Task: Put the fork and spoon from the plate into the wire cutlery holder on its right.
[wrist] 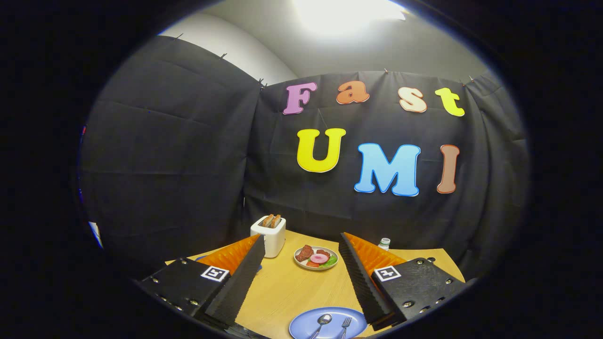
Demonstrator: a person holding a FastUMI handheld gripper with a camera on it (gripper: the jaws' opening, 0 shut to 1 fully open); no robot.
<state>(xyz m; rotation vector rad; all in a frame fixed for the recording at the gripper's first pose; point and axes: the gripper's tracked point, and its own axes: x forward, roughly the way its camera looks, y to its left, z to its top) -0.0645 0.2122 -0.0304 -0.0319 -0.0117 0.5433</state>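
A blue plate [301, 325] lies on the wooden table close below and between my fingers. On it rest a metal spoon [321, 323] at the left and a metal fork [346, 325] at the right, side by side. My gripper [302, 241] hovers above the table with its two orange-and-black fingers [245, 270] spread wide and nothing between them.
Beyond the fingers stand a white toaster [268, 236] with toast in its slots and a small grey plate of food [316, 258]. A small bottle with a green cap [384, 243] stands behind the right finger. Black cloth closes the booth behind the table [287, 287].
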